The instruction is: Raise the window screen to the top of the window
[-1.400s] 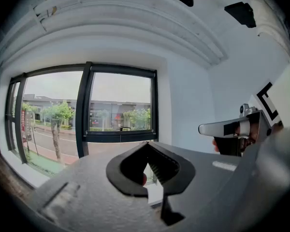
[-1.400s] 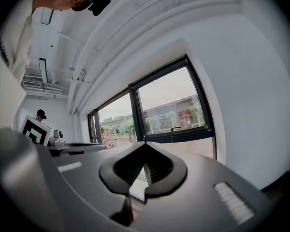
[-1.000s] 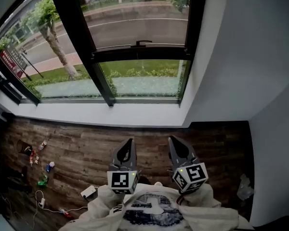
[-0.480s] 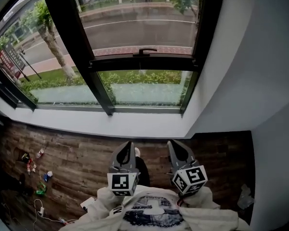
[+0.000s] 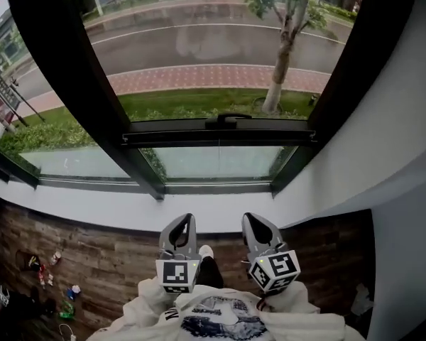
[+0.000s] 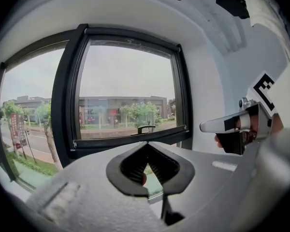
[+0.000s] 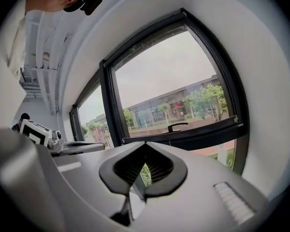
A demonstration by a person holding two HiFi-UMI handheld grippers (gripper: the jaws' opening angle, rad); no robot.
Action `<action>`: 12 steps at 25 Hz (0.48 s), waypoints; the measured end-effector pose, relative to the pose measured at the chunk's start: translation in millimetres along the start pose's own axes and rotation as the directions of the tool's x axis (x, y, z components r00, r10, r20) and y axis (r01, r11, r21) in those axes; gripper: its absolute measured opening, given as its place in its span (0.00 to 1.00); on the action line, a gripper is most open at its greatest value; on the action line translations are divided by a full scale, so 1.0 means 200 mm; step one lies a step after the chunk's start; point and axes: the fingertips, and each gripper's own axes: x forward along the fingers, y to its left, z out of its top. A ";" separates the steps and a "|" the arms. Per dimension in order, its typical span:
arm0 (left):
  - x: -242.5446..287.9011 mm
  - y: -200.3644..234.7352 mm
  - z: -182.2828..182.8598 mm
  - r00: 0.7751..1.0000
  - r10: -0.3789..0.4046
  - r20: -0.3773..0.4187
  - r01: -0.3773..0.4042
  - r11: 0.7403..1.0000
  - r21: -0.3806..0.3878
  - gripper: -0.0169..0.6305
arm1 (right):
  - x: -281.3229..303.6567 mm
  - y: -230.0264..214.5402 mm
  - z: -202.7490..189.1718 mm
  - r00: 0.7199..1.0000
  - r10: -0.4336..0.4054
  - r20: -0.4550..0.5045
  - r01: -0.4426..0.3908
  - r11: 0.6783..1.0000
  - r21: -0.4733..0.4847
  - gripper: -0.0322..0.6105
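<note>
The left gripper (image 6: pixel 146 145) is seen with its grey jaws brought together at the tips and nothing held between them, and the right gripper (image 7: pixel 145 144) is closed and empty in the same way. In the head view both are held side by side, a little apart, in front of a white printed garment (image 5: pixel 224 318), and are pointed toward the window. Under them a dark wood-plank floor (image 5: pixel 99 261) is shown, with small coloured scraps (image 5: pixel 69 290) scattered near its left edge. Beyond the floor a white sill (image 5: pixel 113 206) runs along the foot of a black-framed window (image 5: pixel 74 84), and a white wall (image 5: pixel 405 162) stands at the right. The window screen's black horizontal bar (image 5: pixel 220 132), which carries a small curved black handle (image 5: pixel 229 120), is found low in the right-hand pane, well below the top of the frame and somewhat above the sill. Through the glass a wet grey road (image 5: pixel 199 38), a red brick pavement (image 5: pixel 199 78), grass and a tree (image 5: pixel 287 41) can be seen. Compared with a second earlier, the window is shown nearer and larger, less of the floor is seen, and the white cable and plug at the floor's lower left are no longer in view. The grippers are shut as before, and the bar is at the same low place in its pane.
</note>
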 end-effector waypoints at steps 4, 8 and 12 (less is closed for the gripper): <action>0.27 0.26 -0.02 0.999 0.006 -0.036 -0.007 0.999 -0.031 0.03 | 0.35 -0.04 0.04 0.999 -0.015 -0.037 0.016 1.000 0.006 0.06; 0.44 0.38 0.01 0.999 -0.032 -0.029 0.032 0.999 -0.021 0.03 | 0.58 -0.08 0.11 0.999 -0.037 -0.040 0.037 0.999 -0.004 0.06; 0.57 0.47 0.03 0.999 -0.041 -0.015 0.041 0.999 -0.017 0.03 | 0.70 -0.10 0.16 0.998 -0.049 -0.031 0.048 0.998 -0.032 0.06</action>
